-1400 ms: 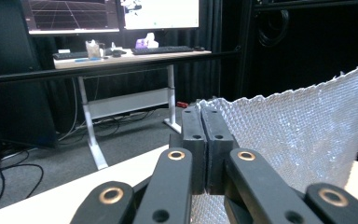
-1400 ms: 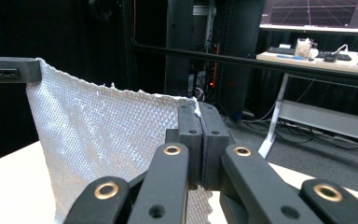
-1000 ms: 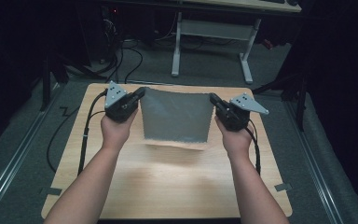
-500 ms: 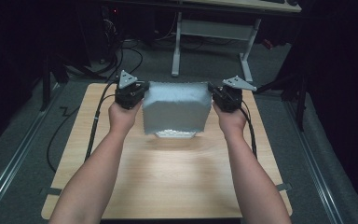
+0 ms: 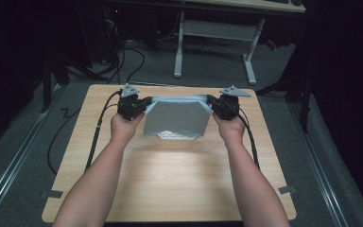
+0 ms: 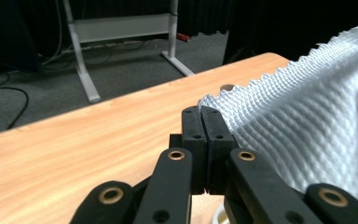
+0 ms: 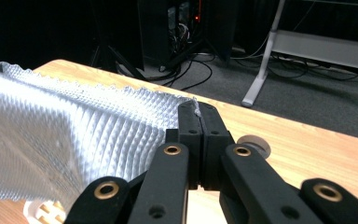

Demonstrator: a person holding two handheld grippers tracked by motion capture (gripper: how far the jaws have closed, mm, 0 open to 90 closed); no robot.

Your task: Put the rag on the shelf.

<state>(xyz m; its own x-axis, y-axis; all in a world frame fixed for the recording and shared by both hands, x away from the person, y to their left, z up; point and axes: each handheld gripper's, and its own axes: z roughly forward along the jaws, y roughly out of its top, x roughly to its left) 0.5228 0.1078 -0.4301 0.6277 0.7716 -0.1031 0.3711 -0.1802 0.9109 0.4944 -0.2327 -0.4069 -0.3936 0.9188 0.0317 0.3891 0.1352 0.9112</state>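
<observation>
High view: the person has a pale grey cloth (image 5: 177, 116) stretched between both hands over the far half of the wooden worktop (image 5: 170, 179). The left gripper (image 5: 144, 101) is clamped on one upper corner and the right gripper (image 5: 211, 100) on the other, and that is surely the point of the two-handed hold: pulled taut along its top edge, the sheet hangs flat and spread, its lower edge drooping toward the worktop. It looks like a spreading or laying-down move, judged from this pose. Under the lower edge sits a small white object (image 5: 175, 136), partly covered; what it is cannot be told.

In the left gripper view the cloth (image 6: 303, 126) shows a waffle-like raised weave and a zigzag, pinked edge, with the black jaws pressed together on its corner. The right gripper view gives the same picture: jaws closed tight on a corner of the cloth (image 7: 65, 140), its texture ribbed and quilted, slightly translucent at the blurred near side. A round white disc (image 7: 254, 144) lies on the wood just beyond.
</observation>
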